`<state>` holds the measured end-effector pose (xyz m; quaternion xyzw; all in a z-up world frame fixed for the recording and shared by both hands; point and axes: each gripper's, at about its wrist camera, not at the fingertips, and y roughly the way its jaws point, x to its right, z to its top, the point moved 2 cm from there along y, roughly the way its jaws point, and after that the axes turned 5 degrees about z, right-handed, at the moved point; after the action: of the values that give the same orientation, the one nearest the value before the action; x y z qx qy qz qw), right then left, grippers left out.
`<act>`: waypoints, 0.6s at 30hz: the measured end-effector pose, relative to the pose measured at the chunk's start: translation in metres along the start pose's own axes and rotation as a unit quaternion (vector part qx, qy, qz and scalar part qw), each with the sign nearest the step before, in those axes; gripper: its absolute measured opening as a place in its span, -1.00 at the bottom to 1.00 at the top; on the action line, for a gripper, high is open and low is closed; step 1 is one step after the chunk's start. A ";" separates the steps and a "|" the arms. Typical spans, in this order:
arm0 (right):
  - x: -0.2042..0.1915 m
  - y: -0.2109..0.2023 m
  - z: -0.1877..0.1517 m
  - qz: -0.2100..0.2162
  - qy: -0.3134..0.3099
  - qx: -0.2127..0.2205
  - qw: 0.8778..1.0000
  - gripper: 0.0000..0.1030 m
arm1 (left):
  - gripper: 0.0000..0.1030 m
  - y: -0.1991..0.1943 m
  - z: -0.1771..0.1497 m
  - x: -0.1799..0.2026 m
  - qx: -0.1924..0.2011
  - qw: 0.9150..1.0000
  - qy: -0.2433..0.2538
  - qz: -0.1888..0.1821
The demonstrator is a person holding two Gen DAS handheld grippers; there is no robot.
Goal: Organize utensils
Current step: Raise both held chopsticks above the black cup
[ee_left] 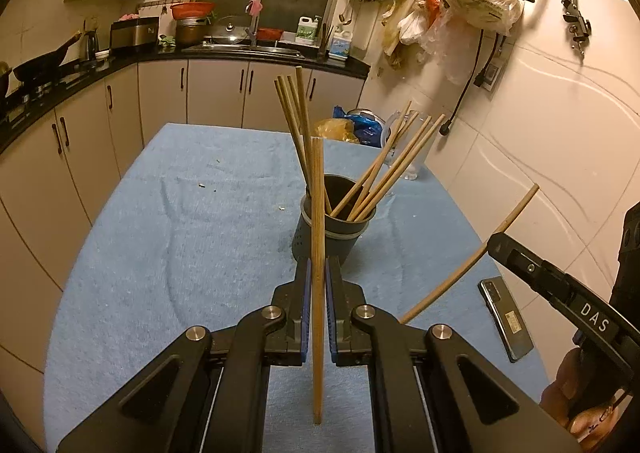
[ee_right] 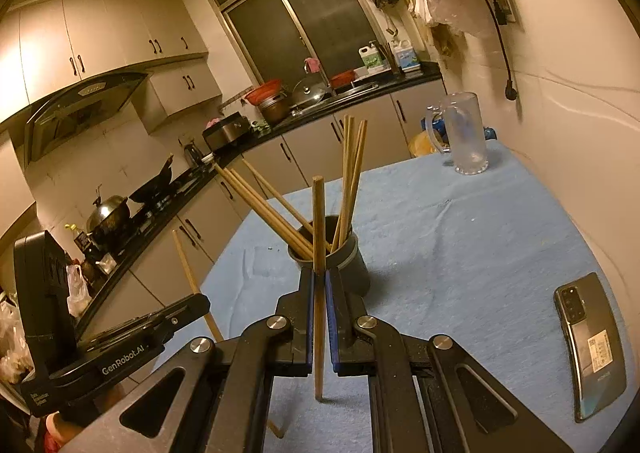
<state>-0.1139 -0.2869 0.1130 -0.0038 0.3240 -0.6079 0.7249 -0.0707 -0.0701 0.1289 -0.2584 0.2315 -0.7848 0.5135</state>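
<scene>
1. The task's thing in each claw is a single wooden chopstick. The left claw's chopstick (ee_left: 317,253) stands nearly upright between the blue pads, its upper end rising in front of the holder's mouth and its lower end hanging below the jaws.
2. The right claw's chopstick (ee_right: 318,285) is held the same way: long axis close to vertical, top end level with the holder's rim in that view, bottom end poking out under the claw.
3. The dark chopstick holder (ee_left: 333,227) sits dead ahead at twelve o'clock from the left claw (ee_left: 317,273), just beyond the fingertips, with two fans of chopsticks already inside leaning to eleven and one o'clock.
4. From the right claw (ee_right: 319,281) the holder (ee_right: 338,253) is also at about twelve o'clock, a touch toward one. Both claws look about equally near; I can't pick a closer one.
5. Both claws are clamped tight on their sticks, jaws nearly together.
6. My guess: each stick needs to go up, forward over the rim, then down along its own axis; the leaning sticks crowd the opening.
7. Further out on the blue-covered desk (ee_left: 168,221): a phone (ee_right: 592,349) at three o'clock and a clear mug (ee_right: 464,133) at the far edge.
</scene>
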 end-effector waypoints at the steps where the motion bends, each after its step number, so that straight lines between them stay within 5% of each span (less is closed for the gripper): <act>1: 0.001 -0.001 0.001 0.000 0.002 0.002 1.000 -0.88 | -0.87 0.000 0.001 0.000 0.001 1.000 0.000 0.000; 18: 0.002 -0.009 0.008 -0.005 0.006 0.011 1.000 -0.88 | -0.87 -0.007 0.014 -0.002 0.018 1.000 -0.001 -0.001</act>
<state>-0.1180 -0.2939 0.1225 0.0061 0.3219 -0.6154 0.7195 -0.0658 -0.0675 0.1442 -0.2504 0.2163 -0.7890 0.5178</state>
